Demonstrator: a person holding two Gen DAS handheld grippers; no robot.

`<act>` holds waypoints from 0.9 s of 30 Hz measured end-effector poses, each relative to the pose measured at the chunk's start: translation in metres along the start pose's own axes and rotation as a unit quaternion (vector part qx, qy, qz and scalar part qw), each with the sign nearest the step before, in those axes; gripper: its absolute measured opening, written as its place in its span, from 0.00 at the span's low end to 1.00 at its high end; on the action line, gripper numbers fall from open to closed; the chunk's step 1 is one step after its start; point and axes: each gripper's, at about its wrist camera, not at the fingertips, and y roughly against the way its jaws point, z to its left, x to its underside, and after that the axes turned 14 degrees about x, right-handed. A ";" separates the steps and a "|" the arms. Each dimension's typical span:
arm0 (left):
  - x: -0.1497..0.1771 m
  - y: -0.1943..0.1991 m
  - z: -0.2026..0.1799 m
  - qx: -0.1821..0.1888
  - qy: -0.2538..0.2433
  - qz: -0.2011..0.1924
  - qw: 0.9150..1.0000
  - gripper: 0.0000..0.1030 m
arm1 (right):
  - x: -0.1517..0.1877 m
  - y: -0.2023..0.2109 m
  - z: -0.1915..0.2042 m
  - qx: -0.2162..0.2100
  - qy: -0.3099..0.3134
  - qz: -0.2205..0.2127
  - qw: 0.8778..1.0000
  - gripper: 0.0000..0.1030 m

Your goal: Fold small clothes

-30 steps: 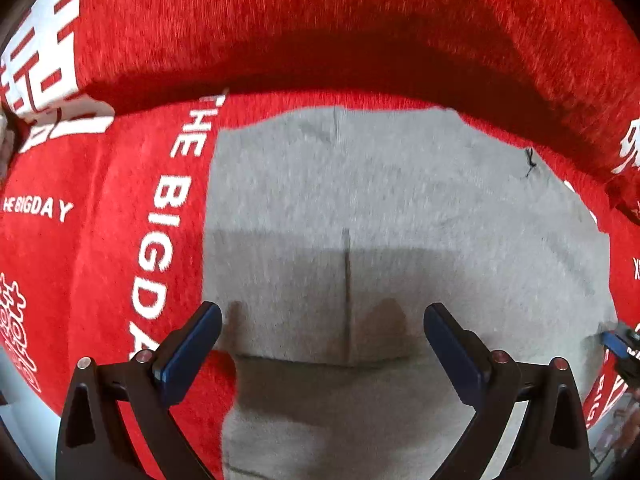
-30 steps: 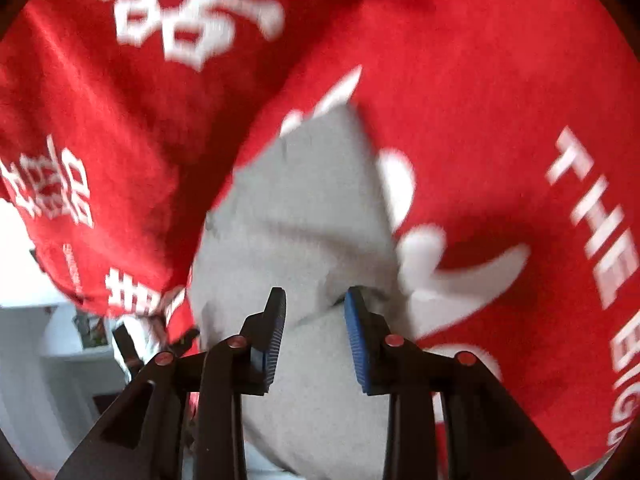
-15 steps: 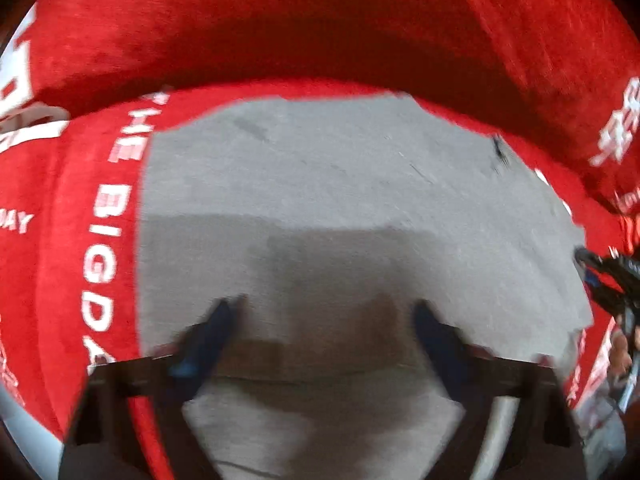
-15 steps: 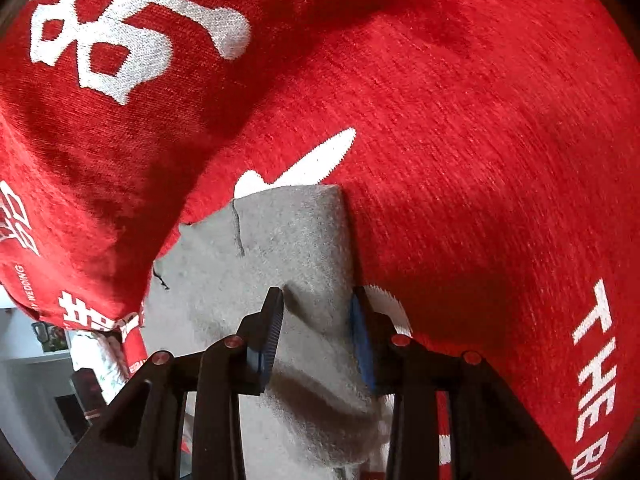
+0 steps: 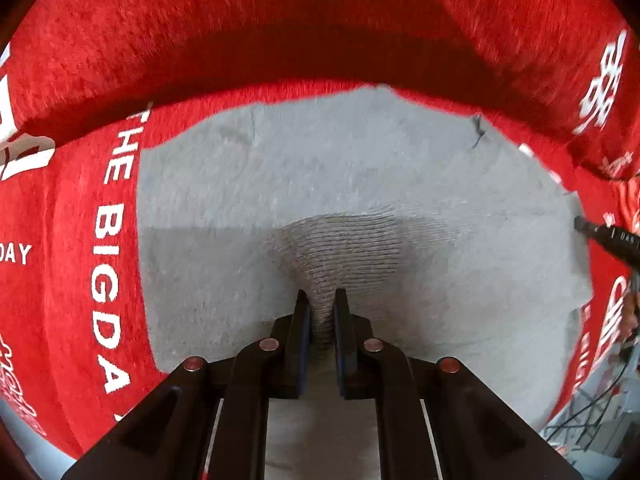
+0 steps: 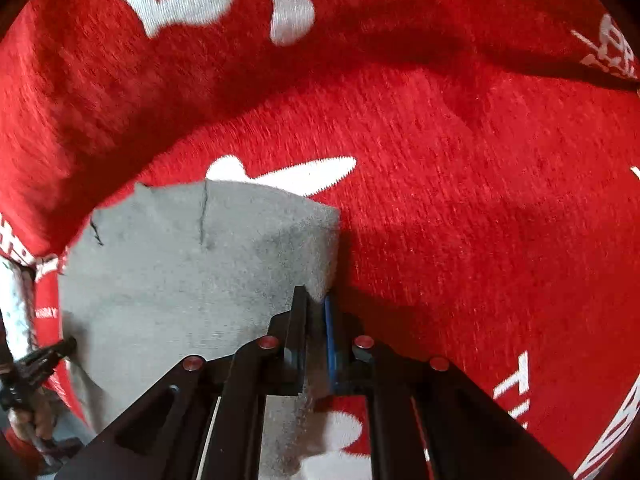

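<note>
Grey garment (image 5: 360,184) lies flat on the red printed cover (image 5: 320,32), filling the centre of the left wrist view and the lower left of the right wrist view.

Left gripper (image 5: 321,300): jaws closing, already narrow, with a puckered ridge of the grey knit pinched between them at lower centre. Right gripper (image 6: 316,298): jaws drawn nearly together over the garment's right-hand edge, just where grey meets red; cloth seems caught between the pads, though blur there leaves the depth of the bite uncertain.

Judgement on the step: both pinches are set for the fold. Lift both together and level, keep the span of cloth taut, and check that only grey fabric rises, not the cover beneath.

Left view only: the stretched rib pattern at the pinch, and the other tool's tip at the right edge of the frame. Right view only: the garment's far corner and a short seam line at upper left of the cloth.
</note>
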 end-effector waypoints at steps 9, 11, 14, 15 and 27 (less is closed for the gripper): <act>0.013 0.025 0.020 -0.097 0.049 -0.039 0.993 0.45 | 0.010 0.028 -0.013 0.013 -0.027 0.007 1.000 0.11; 0.013 0.037 0.027 -0.091 0.066 -0.048 0.993 0.45 | 0.020 0.043 -0.006 -0.012 -0.021 0.003 1.000 0.11; 0.008 0.040 0.023 -0.080 0.063 -0.056 0.993 0.45 | 0.037 0.055 0.018 -0.056 0.003 0.021 0.998 0.11; 0.007 0.037 0.019 -0.077 0.060 -0.056 0.994 0.45 | 0.045 0.057 0.024 -0.082 -0.002 0.032 0.996 0.17; 0.002 -0.007 0.018 -0.031 0.100 -0.026 0.994 0.45 | 0.103 -0.006 0.024 -0.233 -0.231 0.150 0.933 0.06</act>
